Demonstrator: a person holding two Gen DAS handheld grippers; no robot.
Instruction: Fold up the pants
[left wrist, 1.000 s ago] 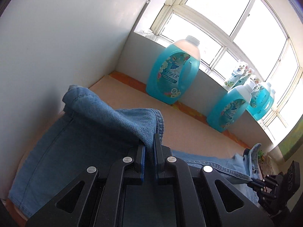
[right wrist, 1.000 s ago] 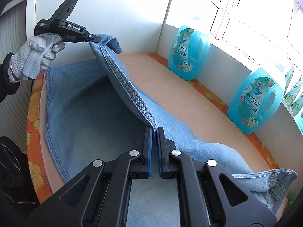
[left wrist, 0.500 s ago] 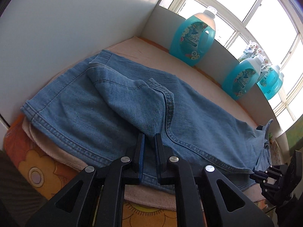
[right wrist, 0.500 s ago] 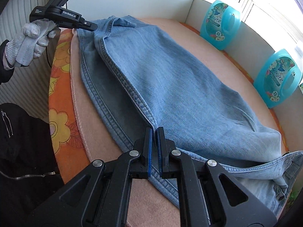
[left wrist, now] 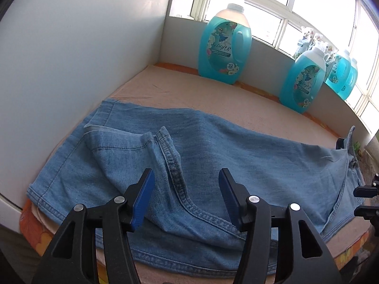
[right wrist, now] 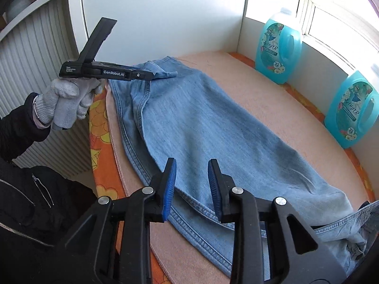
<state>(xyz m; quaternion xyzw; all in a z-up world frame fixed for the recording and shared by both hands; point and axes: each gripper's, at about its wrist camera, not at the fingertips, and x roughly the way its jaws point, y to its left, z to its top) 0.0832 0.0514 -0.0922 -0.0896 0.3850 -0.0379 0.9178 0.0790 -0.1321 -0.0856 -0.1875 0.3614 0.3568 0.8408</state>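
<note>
From my left gripper (left wrist: 187, 184) I see the jaws standing well apart, having just been opening; the thick seam of the jeans (left wrist: 213, 165) runs between the blue pads (left wrist: 144, 196) but neither pad presses on it. My right gripper (right wrist: 191, 177) has also just been opening and stands parted by a narrower gap, with the hem edge lying under it and no grip. The jeans lie flat, folded lengthwise on the peach towel (right wrist: 272, 108) over the orange flowered cloth (right wrist: 99, 118), one cuff rumpled at the far end. Through the right camera, a grey-gloved hand (right wrist: 64, 104) holds the left gripper above that cuff. Two blue detergent bottles (left wrist: 225, 49) stand along the window wall.
</note>
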